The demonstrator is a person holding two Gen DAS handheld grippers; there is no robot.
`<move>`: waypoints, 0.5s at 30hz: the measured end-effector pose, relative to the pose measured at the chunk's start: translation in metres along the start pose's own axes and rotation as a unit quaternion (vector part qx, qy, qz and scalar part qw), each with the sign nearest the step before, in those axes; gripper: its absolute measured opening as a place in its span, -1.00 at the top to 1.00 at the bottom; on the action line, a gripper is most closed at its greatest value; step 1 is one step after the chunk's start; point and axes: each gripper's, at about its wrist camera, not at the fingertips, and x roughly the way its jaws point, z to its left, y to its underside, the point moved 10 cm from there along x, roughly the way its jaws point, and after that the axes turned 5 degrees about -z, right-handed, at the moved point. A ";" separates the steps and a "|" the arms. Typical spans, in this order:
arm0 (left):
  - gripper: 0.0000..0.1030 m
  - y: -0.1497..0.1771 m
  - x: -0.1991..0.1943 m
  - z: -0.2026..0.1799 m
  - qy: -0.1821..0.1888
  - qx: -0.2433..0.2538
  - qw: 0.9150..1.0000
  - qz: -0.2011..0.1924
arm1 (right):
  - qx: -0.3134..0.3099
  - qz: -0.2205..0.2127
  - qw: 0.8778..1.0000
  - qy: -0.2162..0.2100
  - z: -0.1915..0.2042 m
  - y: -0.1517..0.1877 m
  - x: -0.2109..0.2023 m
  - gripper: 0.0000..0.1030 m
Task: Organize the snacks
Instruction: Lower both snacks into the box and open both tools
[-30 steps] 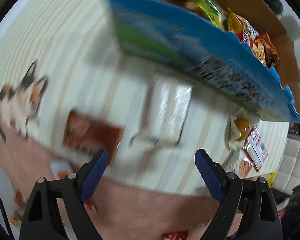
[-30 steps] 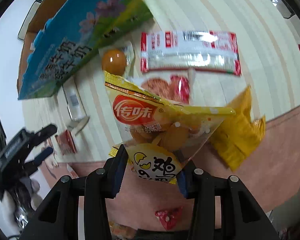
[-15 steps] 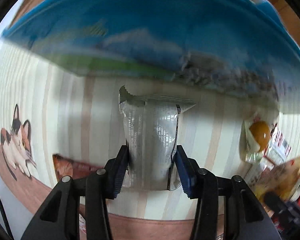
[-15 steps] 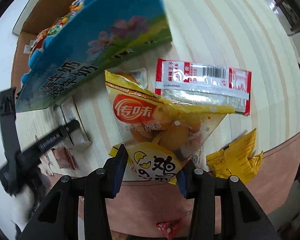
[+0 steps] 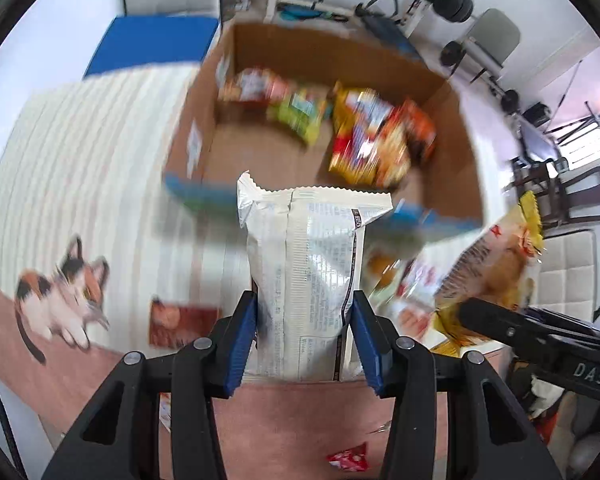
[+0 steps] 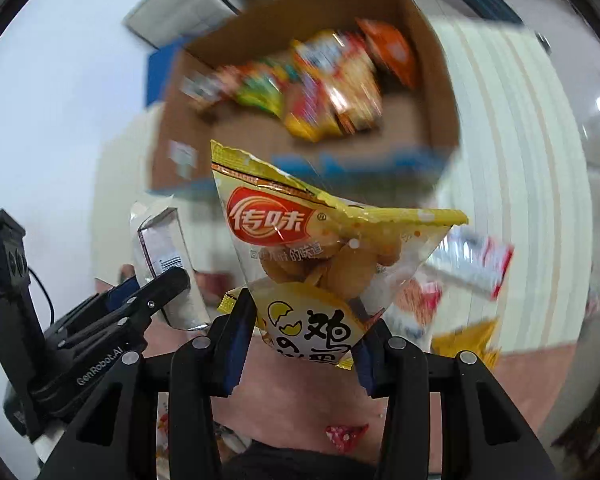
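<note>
Heavy motion blur: box point(image 5: 452, 112) contents unreadable, a heap of bright packets point(image 5: 364, 136), count uncertain. Box near wall half hidden behind the held packs.

Left gripper point(image 5: 305, 338) pinches 1 white pack point(image 5: 308, 280) at its lower end, upright, in front of the box; its base is cut off by the jaws.

Right gripper point(image 6: 303, 338) pinches 1 yellow bag point(image 6: 320, 264) by its bottom corner, also before the box point(image 6: 428, 40).

On the mat point(image 5: 80, 140): 1 brown sachet point(image 5: 180, 322), 1 small red packet point(image 5: 350, 458), other packets smeared. Cat print point(image 5: 60, 300) at left.
</note>
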 end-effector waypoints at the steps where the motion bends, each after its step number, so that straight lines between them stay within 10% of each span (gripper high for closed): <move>1: 0.15 -0.015 -0.005 0.000 0.006 -0.002 1.000 -0.002 | -0.007 -0.006 1.000 -0.005 0.008 -0.014 -0.008 0.09; 8: 0.14 -0.115 0.032 0.005 -0.005 -0.004 0.998 0.067 | -0.028 -0.007 1.000 -0.012 0.048 -0.108 0.009 0.09; 15: 0.14 -0.134 0.096 0.028 -0.007 -0.027 0.989 0.144 | -0.032 0.044 0.999 -0.001 0.060 -0.139 0.076 0.09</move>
